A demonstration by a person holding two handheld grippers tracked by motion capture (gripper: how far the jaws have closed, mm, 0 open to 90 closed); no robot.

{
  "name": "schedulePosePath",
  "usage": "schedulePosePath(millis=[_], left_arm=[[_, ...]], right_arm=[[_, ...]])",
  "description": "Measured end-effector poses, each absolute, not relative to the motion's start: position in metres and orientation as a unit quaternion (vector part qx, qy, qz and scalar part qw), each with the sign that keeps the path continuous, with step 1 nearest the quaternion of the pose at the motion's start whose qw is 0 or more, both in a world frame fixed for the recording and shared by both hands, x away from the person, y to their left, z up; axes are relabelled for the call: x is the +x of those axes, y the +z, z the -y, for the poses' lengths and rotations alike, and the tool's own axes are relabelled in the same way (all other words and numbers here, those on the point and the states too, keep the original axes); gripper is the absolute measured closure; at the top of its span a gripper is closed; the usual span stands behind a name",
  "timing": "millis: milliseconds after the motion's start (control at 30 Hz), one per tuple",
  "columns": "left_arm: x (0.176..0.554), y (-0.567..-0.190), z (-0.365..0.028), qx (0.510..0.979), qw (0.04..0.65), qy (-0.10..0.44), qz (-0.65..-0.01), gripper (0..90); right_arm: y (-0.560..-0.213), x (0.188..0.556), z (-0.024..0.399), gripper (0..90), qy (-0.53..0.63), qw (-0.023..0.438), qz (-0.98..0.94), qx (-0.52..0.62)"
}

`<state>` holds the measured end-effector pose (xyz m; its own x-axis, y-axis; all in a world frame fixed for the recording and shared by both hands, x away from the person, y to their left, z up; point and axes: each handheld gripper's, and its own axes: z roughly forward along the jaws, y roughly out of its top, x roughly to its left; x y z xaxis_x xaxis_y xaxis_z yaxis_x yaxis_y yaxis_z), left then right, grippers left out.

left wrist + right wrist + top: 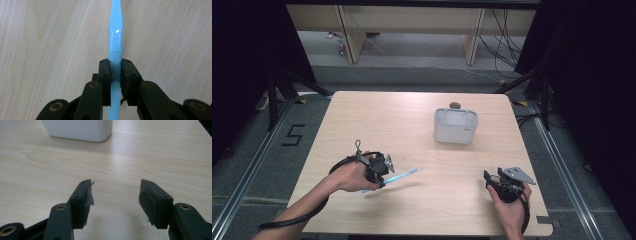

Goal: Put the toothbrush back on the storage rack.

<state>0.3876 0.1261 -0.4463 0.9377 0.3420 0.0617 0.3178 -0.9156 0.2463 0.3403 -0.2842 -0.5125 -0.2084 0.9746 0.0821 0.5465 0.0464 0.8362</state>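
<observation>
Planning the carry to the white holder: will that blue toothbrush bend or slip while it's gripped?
The toothbrush looks like thin hard plastic, so probably stiff and light. The left gripper clamps its ribbed handle section, which likely resists slipping. Held near one end, it might pivot if bumped.

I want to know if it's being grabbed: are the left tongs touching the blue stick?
Touching. In the left gripper view, the left tongs are shut on the blue stick, both black pads pressed against its ribbed handle with no gap.

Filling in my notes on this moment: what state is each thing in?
Left claw: shut on the toothbrush.
Toothbrush: blue, clamped at its handle, held over the table.
Right claw: open, holding nothing.
White container: upright, open on top, untouched.
</observation>
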Motion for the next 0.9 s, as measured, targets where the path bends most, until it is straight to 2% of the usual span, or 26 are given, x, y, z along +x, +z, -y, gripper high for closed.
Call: schedulePosePath(millis=[233, 433, 567, 700, 733, 900], left_arm=[[0.387, -0.441, -0.132, 0.969, 0.159, 0.07, -0.176, 78.7], [0.388, -0.437, -0.137, 0.943, 0.252, 0.1, -0.194, 78.7], [0.39, -0.438, -0.141, 0.927, 0.29, 0.117, -0.208, 78.7], [0.39, -0.441, -0.146, 0.895, 0.349, 0.146, -0.236, 78.8], [0.39, -0.441, -0.148, 0.89, 0.358, 0.148, -0.242, 78.8], [0.387, -0.446, -0.154, 0.852, 0.424, 0.155, -0.265, 78.7]], right_arm=[[-0.513, 0.341, 0.283, 44.3, 0.396, 0.276, -0.668, 0.567], [-0.515, 0.342, 0.284, 44.3, 0.405, 0.282, -0.667, 0.558], [-0.515, 0.343, 0.287, 44.3, 0.403, 0.288, -0.675, 0.547], [-0.512, 0.339, 0.285, 44.4, 0.402, 0.273, -0.663, 0.569], [-0.513, 0.341, 0.288, 44.5, 0.406, 0.288, -0.669, 0.553], [-0.513, 0.34, 0.289, 44.4, 0.415, 0.286, -0.665, 0.551]])
